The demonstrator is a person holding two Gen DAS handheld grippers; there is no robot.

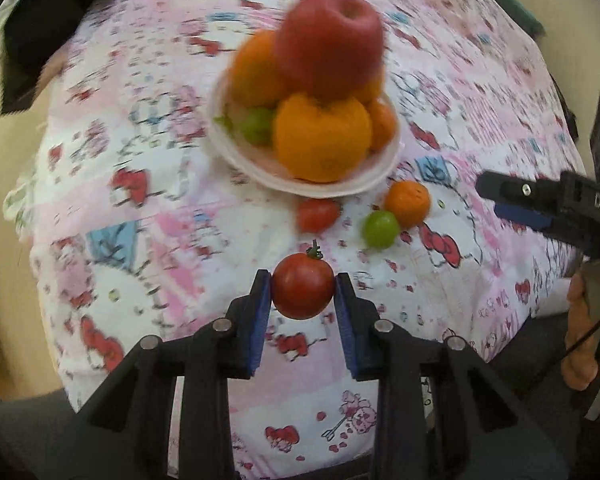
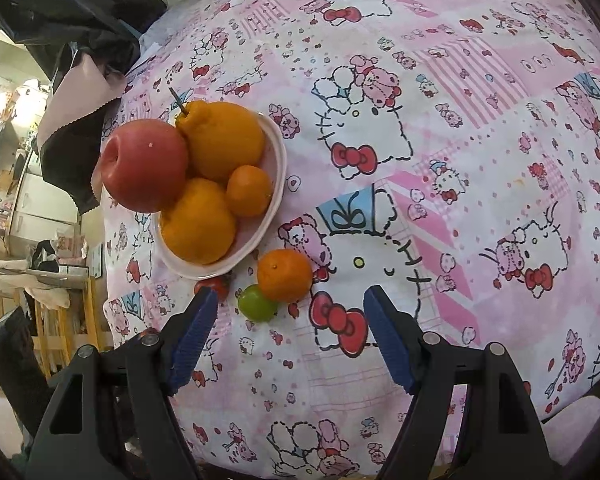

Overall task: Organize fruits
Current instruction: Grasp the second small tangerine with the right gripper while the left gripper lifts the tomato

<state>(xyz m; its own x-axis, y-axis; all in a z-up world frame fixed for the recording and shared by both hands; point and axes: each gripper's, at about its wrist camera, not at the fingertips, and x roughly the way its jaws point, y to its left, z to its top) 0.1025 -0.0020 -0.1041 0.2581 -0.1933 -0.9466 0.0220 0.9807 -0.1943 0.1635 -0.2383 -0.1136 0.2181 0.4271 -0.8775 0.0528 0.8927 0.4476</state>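
Clamping a cherry tomato (image 1: 303, 291): left gripper (image 1: 302, 294) has both blue pads on its sides, green stem pointing far, fruit clear of the cloth below. Grip sits across the widest part, which should keep a round, smooth-skinned fruit from squirting out.

Right gripper (image 2: 290, 340) hangs with jaws apart and nothing between them, above the patterned tablecloth (image 2: 460, 160) on the worktop. Probably parked there so it stays clear of the left side's path while staying near the loose fruit.

Just beyond the left jaws, three pieces lie loose on the cloth near the plate's near rim: another cherry tomato (image 1: 318, 214), a green grape-like fruit (image 1: 380, 229) and a small mandarin (image 1: 407, 204), the last two touching. In the right wrist view that tomato is half hidden behind the left finger.

Farther out, the white plate (image 1: 312, 188) carries the stack: large oranges (image 1: 322, 136), a smaller mandarin at the right edge, a green fruit (image 1: 256, 124) tucked on the left, red apple (image 1: 332, 42) perched on top. The apple overhangs toward the left in the right wrist view, so it looks tippy.

Judgement: held tomato is headed for the plate; open space is scarce, mostly the low gap near the green fruit. Dropping it against the pile risks a roll-off or nudging the apple.
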